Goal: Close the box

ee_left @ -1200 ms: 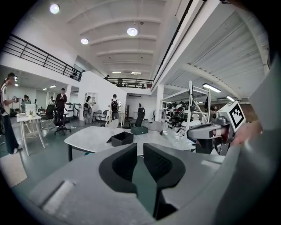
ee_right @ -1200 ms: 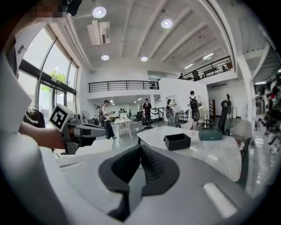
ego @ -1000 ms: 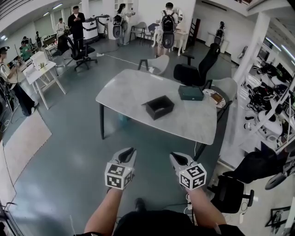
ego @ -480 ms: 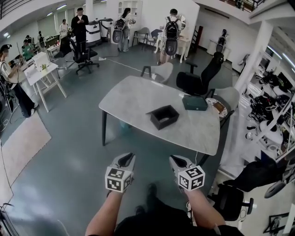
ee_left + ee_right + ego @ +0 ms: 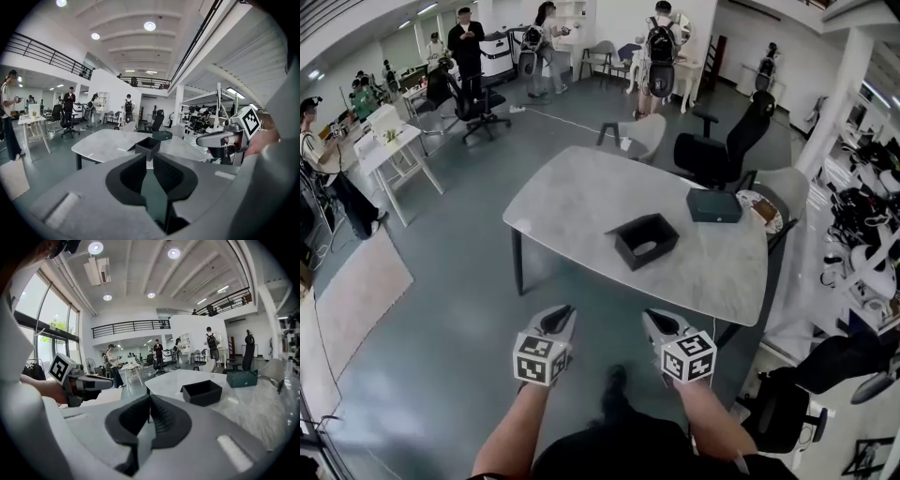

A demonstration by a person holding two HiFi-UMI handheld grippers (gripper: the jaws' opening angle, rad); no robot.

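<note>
Left gripper view: lower edge of black box (image 5: 149,144) hidden behind jaws.

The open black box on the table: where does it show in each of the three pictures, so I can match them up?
Head view: the open black box sits right of centre, on the grey table.
Left gripper view: near the middle of the picture.
Right gripper view: right of centre.
Shared landmark: the dark green case on the same table, beyond the box in both gripper views.
</note>
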